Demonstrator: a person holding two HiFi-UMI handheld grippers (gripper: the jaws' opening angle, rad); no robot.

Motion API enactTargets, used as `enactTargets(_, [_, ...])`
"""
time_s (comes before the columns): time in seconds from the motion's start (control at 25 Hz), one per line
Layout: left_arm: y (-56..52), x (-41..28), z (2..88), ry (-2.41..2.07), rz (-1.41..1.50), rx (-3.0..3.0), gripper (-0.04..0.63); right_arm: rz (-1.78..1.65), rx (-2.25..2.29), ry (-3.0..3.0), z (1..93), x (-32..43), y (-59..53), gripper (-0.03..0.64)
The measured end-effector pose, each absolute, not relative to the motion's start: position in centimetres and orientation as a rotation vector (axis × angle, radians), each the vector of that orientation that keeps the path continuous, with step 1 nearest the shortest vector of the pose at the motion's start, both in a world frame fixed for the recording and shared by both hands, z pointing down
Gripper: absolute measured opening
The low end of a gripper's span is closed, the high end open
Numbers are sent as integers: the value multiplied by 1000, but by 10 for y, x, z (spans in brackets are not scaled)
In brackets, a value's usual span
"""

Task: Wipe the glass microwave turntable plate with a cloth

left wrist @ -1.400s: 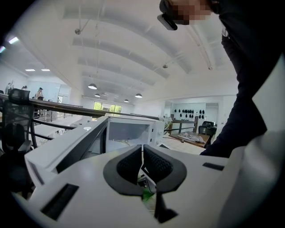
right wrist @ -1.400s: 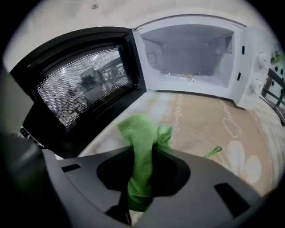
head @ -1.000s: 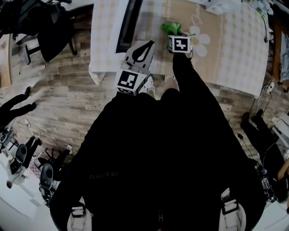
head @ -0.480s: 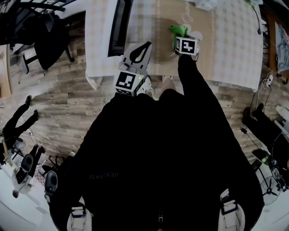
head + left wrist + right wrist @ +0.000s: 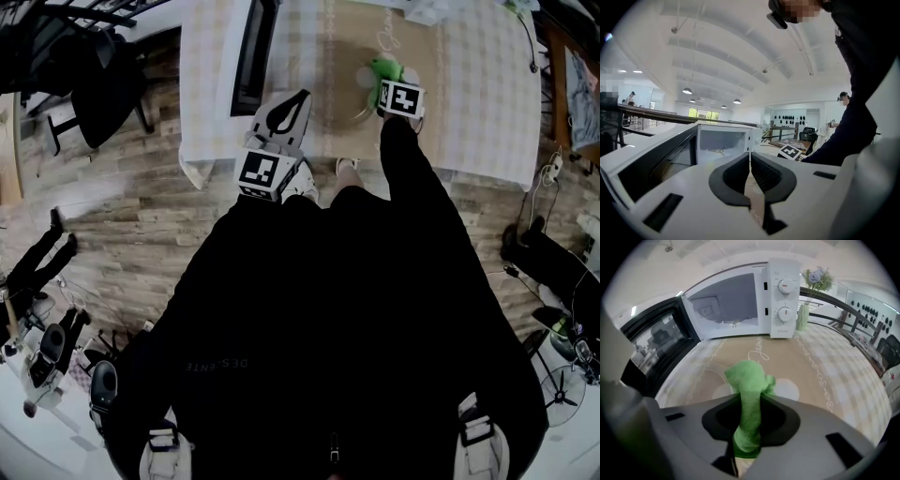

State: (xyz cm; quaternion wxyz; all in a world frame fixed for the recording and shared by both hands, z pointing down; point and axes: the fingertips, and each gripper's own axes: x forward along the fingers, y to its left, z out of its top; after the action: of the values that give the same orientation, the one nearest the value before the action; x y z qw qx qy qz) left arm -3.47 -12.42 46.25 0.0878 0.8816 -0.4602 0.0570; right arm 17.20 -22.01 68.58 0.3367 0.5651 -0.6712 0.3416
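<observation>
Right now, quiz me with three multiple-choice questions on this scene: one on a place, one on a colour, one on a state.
1. Where is the plate?
A. on the floor
B. on the table
C. on a chair

2. What colour is the cloth?
A. green
B. blue
C. white

3. The microwave door is:
A. shut
B. taken off
C. open

Answers:
1 B: the head view shows the plate lying on the table, just ahead of the right gripper.
2 A: the right gripper view shows a green cloth clamped between that gripper's jaws.
3 C: the door swings out to the left and the bare white cavity shows.
</observation>
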Motion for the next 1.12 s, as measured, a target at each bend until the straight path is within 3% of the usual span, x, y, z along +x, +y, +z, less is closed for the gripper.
enactTargets(0.32, [-114,-47,455,-1396,148,2632,26,885,1508,-1851,645,151,-226,100])
enactTargets(1.12, [-82,-96,472,-1479,190,2552,26,831,1098,-2080,651,-49,-171,103])
